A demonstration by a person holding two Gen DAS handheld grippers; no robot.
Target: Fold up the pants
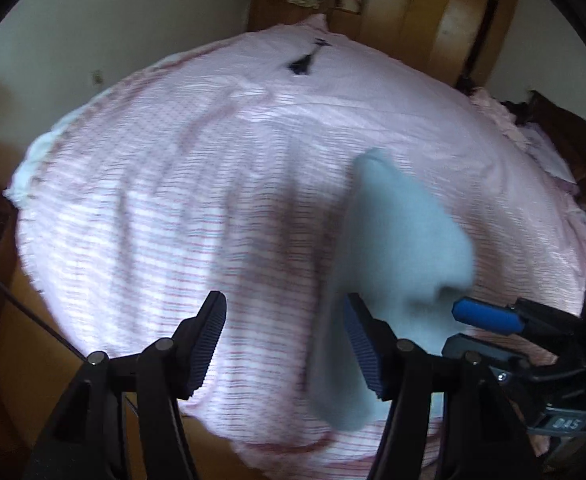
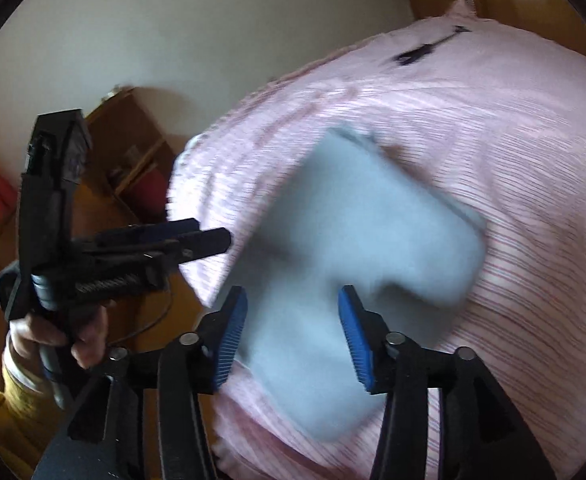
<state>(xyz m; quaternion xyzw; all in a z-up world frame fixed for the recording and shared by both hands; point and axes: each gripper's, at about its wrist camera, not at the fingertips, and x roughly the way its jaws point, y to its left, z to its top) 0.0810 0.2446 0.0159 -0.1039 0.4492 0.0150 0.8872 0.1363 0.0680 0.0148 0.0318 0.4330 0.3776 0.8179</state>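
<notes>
Light blue pants (image 1: 405, 240) lie as a blurred, partly folded bundle on the pink striped bed sheet (image 1: 153, 200). My left gripper (image 1: 285, 304) is open over bare sheet, and the pants run just past its right finger. My right gripper (image 2: 291, 294) is open above the near end of the pants (image 2: 353, 232), its pads not pressing on the cloth. In the left wrist view the right gripper (image 1: 453, 328) comes in from the right at the pants' near edge. The right wrist view shows the left gripper (image 2: 213, 236) at the left, held by a hand (image 2: 89, 344) in a yellow sleeve.
A small dark object (image 1: 301, 64) lies on the far part of the sheet. Wooden wardrobes (image 1: 433, 20) stand behind the bed. A wooden shelf unit (image 2: 133, 152) stands beside the bed's left edge, on a wooden floor. Crumpled pink cloth (image 1: 505, 120) lies at the far right.
</notes>
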